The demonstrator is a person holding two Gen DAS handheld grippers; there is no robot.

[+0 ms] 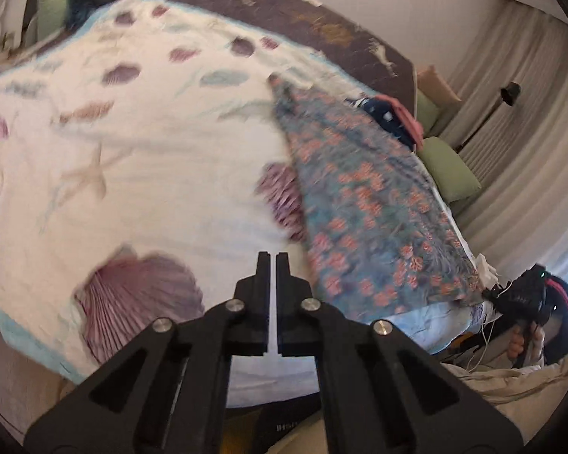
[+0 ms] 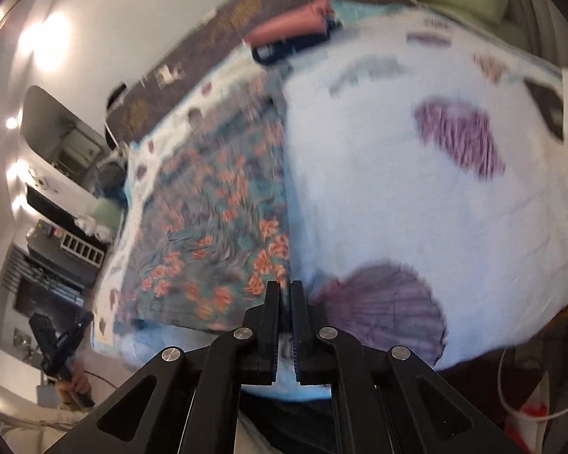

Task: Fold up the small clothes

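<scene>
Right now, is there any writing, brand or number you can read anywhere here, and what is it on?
None can be read for certain.
Pale letters on a dark object below the left gripper: mirrored and blurred, unreadable.
Floral garment, seashell bedspread, pink and navy folded clothes: patterns only, no words.

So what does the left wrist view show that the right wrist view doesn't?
Left only: the curtains, a dark stand before them, and the right gripper at the floral cloth's near corner.
Right only: white shelving and wall lights.
Both: the shell-print bedspread, the floral cloth lying on it, the pink and navy pile at the far edge, green cushions.
</scene>
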